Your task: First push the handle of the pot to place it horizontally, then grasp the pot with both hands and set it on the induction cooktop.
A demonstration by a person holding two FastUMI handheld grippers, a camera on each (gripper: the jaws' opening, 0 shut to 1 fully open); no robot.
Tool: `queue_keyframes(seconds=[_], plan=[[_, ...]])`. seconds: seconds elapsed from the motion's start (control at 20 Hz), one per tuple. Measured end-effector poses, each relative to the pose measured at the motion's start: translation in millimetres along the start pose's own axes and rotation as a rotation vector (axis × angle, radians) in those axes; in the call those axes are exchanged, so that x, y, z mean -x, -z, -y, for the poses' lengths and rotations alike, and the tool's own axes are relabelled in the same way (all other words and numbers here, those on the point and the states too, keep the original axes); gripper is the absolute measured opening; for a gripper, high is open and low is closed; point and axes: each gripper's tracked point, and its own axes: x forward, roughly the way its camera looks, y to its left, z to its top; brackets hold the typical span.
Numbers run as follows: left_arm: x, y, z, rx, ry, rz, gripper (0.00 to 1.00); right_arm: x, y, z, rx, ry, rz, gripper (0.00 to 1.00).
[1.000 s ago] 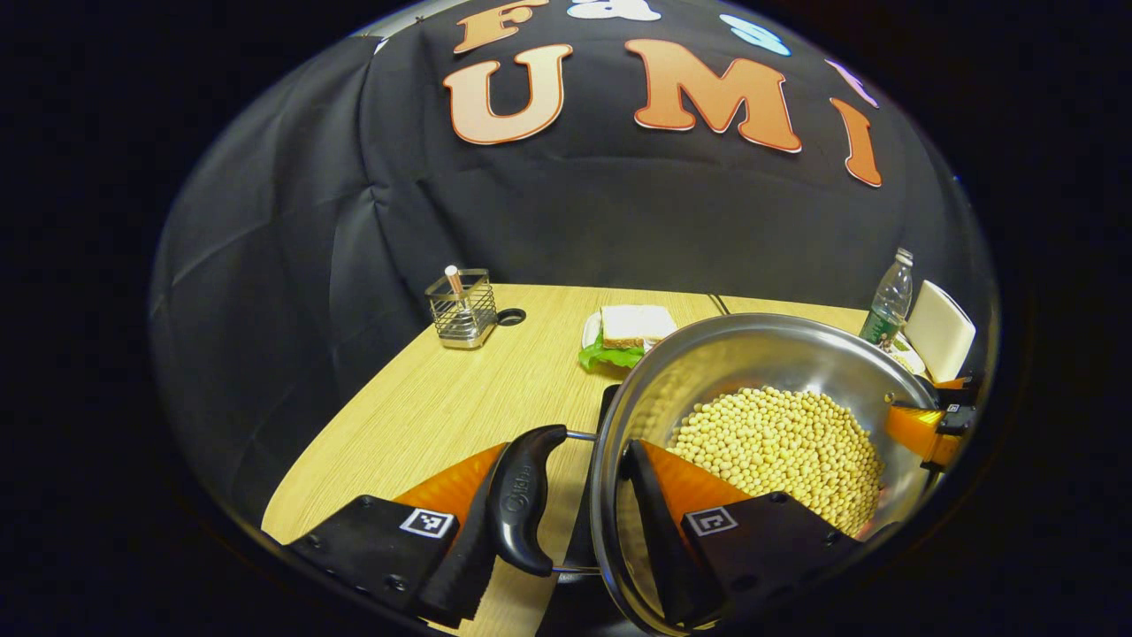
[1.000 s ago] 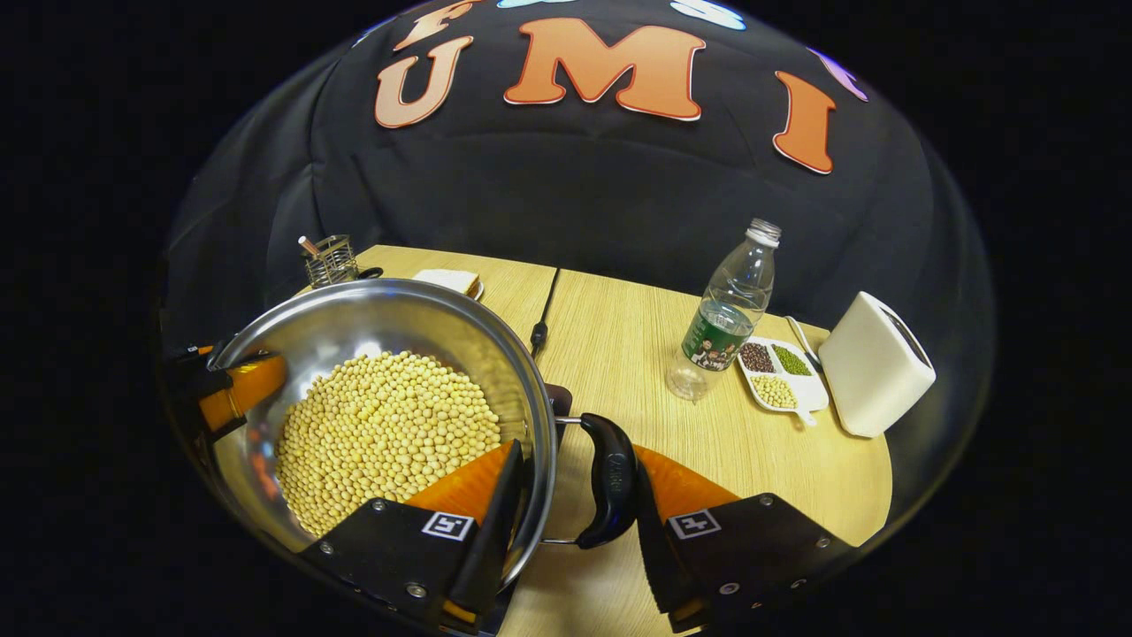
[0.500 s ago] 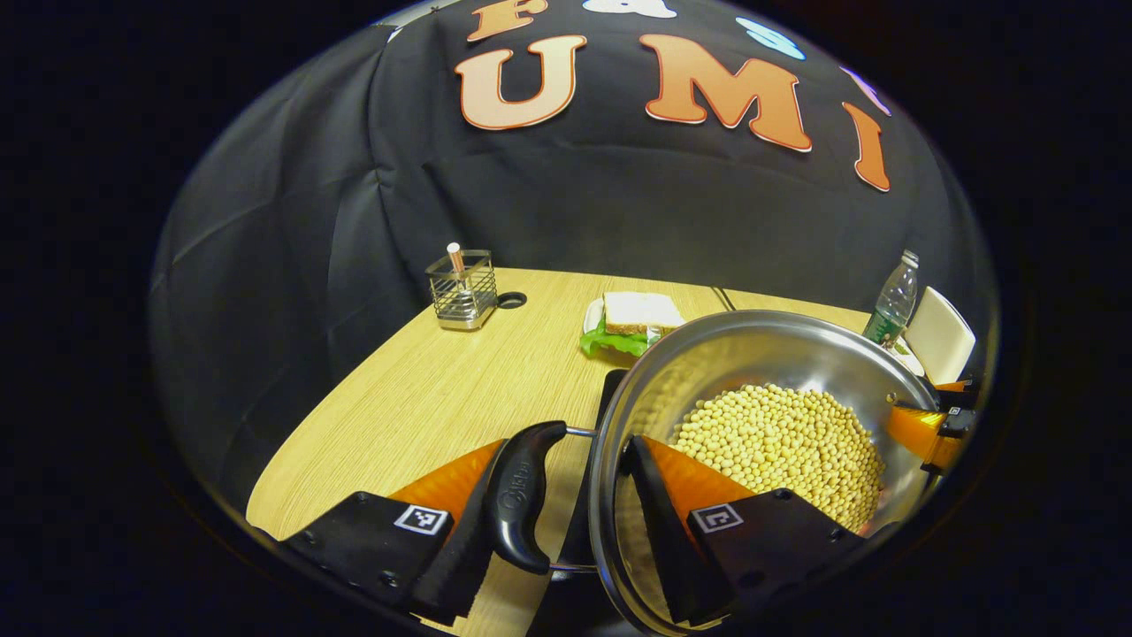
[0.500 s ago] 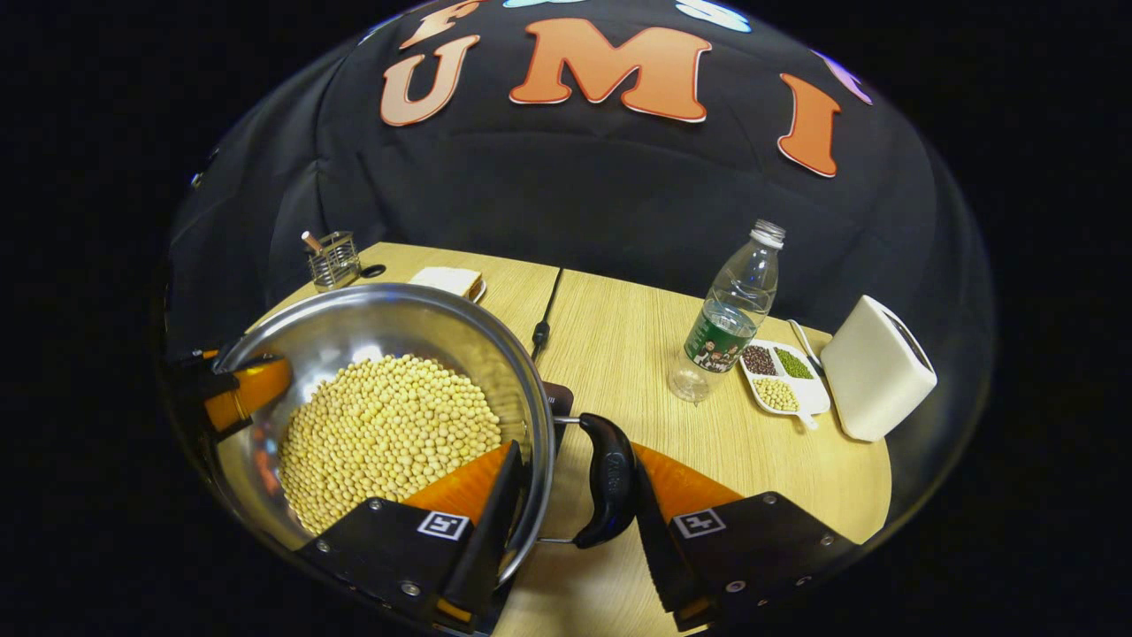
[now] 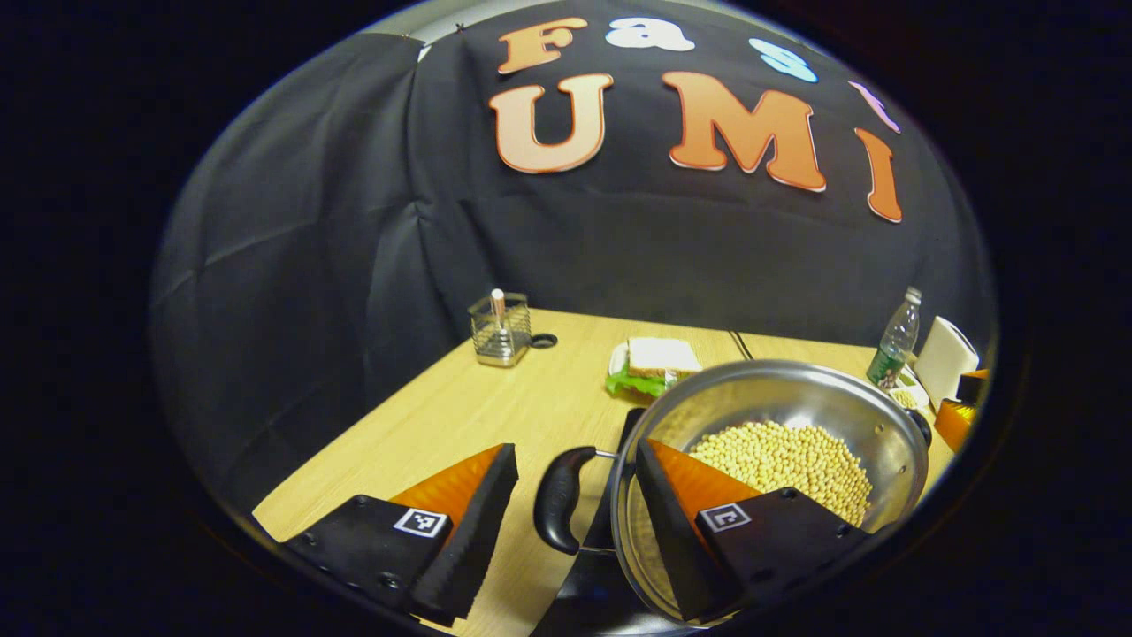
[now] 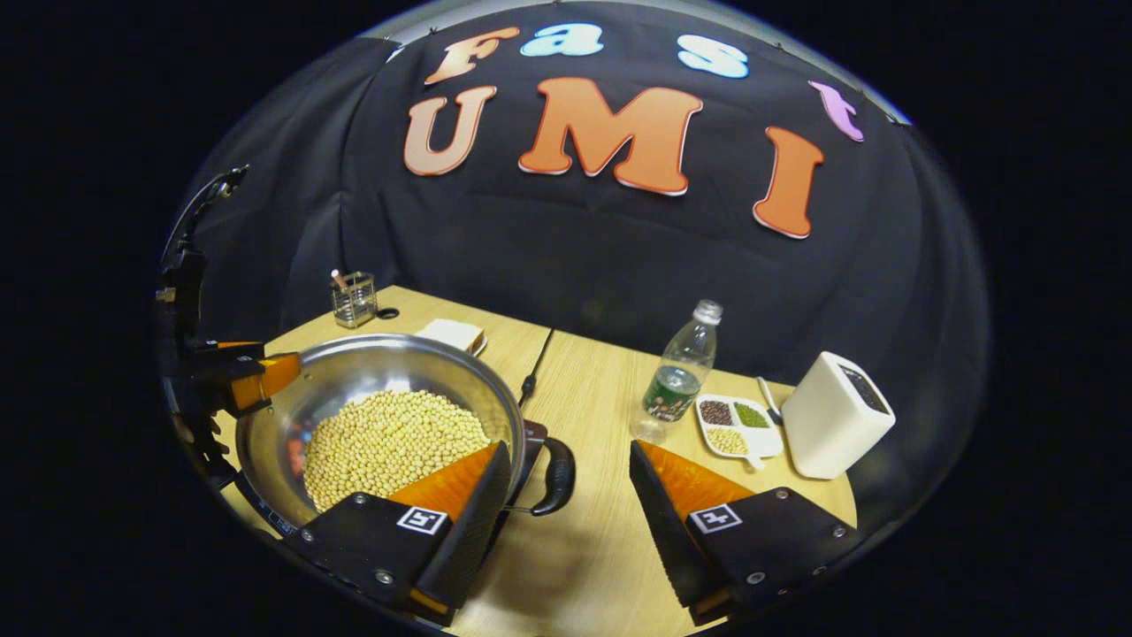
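A steel pot [image 5: 800, 394] full of soybeans [image 5: 783, 460] rests on the black induction cooktop [image 5: 588, 597]. Its black left handle [image 5: 559, 500] lies level between the spread fingers of my left gripper [image 5: 577, 448], which is open and touches nothing. In the right gripper view the pot [image 6: 354, 372] sits at the lower left, and its right handle [image 6: 559, 478] lies just past the inner finger of my right gripper [image 6: 568, 446], also open and clear of it. Each gripper appears across the pot in the other's view: the right gripper [image 5: 959, 416] and the left gripper [image 6: 252, 380].
On the wooden table [image 6: 601, 389] stand a wire holder [image 5: 501, 329], a sandwich on lettuce [image 5: 659, 361], a water bottle [image 6: 681, 376], a divided dish of beans [image 6: 738, 423] and a white box [image 6: 836, 425]. A black cable [image 6: 535, 367] runs back from the cooktop.
Both grippers have opened, let go of the pot's handles and drawn back. The pot now sits lower and farther from both cameras.
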Motion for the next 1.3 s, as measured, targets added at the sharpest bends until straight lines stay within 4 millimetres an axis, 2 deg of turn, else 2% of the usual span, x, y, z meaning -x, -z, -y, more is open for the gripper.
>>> queue_keyframes(seconds=[0.1,0.15,0.2,0.3,0.5,0.65,0.75,0.95,1.05,1.15,1.25,1.3], plan=[[18,-27,-4,0.004,-0.028,0.08,0.88,20,-21,16,-0.024,0.011,0.082,0.86],[29,-42,-5,0.009,-0.039,0.124,0.94,31,-35,25,-0.03,0.021,0.128,0.86],[43,-59,-2,0.022,-0.037,0.169,0.88,40,-47,35,-0.033,0.033,0.177,0.88],[71,-90,2,0.054,-0.026,0.255,0.87,60,-68,51,-0.036,0.048,0.261,0.89],[136,-141,27,0.078,0.044,0.396,0.92,114,-95,89,-0.04,0.082,0.402,0.9],[180,-182,53,0.081,0.1,0.509,0.95,153,-111,114,0.013,0.117,0.477,0.92],[211,-193,70,0.05,0.129,0.569,0.94,176,-122,128,0.029,0.146,0.527,0.93],[264,-228,90,0.066,0.195,0.659,1.0,216,-137,155,0.012,0.176,0.591,0.93],[281,-235,102,0.077,0.246,0.665,0.99,233,-142,169,-0.002,0.186,0.619,0.94],[296,-242,112,0.081,0.279,0.667,0.94,248,-148,185,-0.017,0.204,0.643,0.97],[310,-250,116,0.086,0.291,0.677,0.97,260,-159,200,-0.043,0.228,0.669,0.97],[317,-254,115,0.091,0.292,0.682,0.98,264,-163,203,-0.049,0.234,0.679,0.94]])
